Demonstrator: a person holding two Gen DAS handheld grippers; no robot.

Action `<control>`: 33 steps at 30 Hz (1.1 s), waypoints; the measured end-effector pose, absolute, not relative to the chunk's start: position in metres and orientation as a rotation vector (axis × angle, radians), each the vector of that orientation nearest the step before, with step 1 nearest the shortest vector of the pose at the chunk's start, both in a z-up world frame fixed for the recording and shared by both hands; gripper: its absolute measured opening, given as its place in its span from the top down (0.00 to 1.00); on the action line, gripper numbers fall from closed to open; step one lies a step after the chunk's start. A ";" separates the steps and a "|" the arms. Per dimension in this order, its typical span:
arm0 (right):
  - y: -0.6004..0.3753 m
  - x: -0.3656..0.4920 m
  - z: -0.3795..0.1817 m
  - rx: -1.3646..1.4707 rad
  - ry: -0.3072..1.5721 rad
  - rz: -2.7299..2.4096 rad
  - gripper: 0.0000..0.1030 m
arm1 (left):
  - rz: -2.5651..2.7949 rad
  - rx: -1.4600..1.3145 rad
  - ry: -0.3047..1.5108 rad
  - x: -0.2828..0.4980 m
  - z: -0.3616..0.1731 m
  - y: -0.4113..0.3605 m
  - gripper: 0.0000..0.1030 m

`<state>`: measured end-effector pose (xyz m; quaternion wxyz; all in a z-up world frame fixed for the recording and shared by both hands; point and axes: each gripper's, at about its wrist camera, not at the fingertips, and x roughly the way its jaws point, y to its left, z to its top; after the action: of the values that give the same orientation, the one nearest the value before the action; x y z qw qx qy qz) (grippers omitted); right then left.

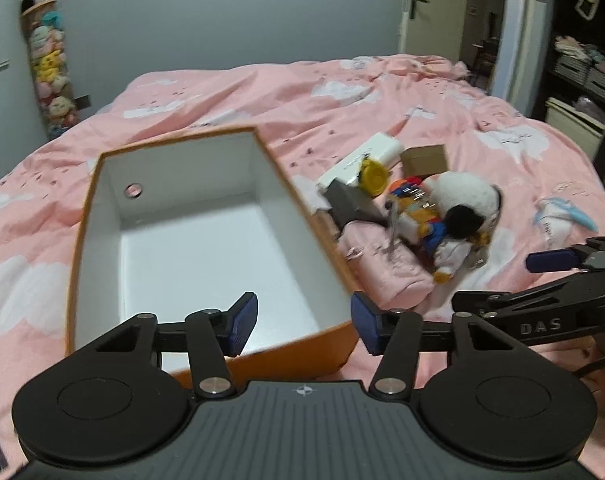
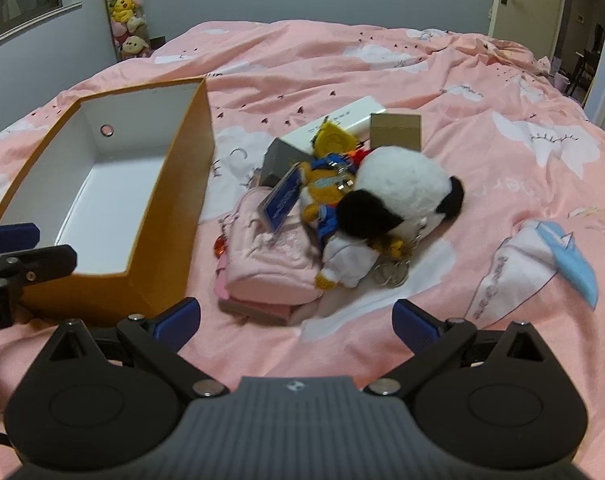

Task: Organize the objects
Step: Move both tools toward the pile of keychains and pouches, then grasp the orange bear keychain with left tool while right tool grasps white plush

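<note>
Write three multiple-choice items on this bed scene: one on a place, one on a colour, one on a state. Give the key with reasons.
1. Where is the pile of toys and small boxes relative to the orange cardboard box with the white inside?
A. Inside it
B. Beside it on the pink bedspread
C. Under it

2. What colour is the round plush toy on top of the pile?
A. Black and white
B. Green
C. Purple

3. What state is the right gripper in?
A. Shut on the plush
B. Shut on the box wall
C. Open, holding nothing

Key: B, the pile lies on the bedspread right of the box; A, its body is white with black patches; C, its blue pads stand wide apart over bare bedding.
</note>
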<state>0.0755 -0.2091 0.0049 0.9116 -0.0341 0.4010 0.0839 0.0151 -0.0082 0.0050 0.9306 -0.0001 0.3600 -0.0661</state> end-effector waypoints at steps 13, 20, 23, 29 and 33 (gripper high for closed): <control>-0.238 0.132 0.032 -0.164 0.767 0.172 0.41 | -0.394 -0.049 0.872 0.092 0.018 -0.054 0.69; -0.222 0.165 0.014 -0.351 0.782 0.231 0.44 | -0.419 -0.109 0.944 0.125 0.004 -0.063 0.70; -0.221 0.171 0.005 -0.418 0.781 0.230 0.36 | -0.434 -0.128 0.977 0.134 -0.001 -0.066 0.70; -0.238 0.189 -0.011 -0.480 0.805 0.212 0.28 | -0.445 -0.168 1.037 0.155 -0.014 -0.079 0.70; -0.250 0.197 -0.011 -0.447 0.813 0.234 0.27 | -0.421 -0.218 1.081 0.173 -0.027 -0.085 0.63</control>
<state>0.1969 -0.2503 -0.0110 0.8878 -0.2148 0.3912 0.1125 0.1729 -0.0847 -0.0267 0.8309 -0.1027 0.5095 -0.1986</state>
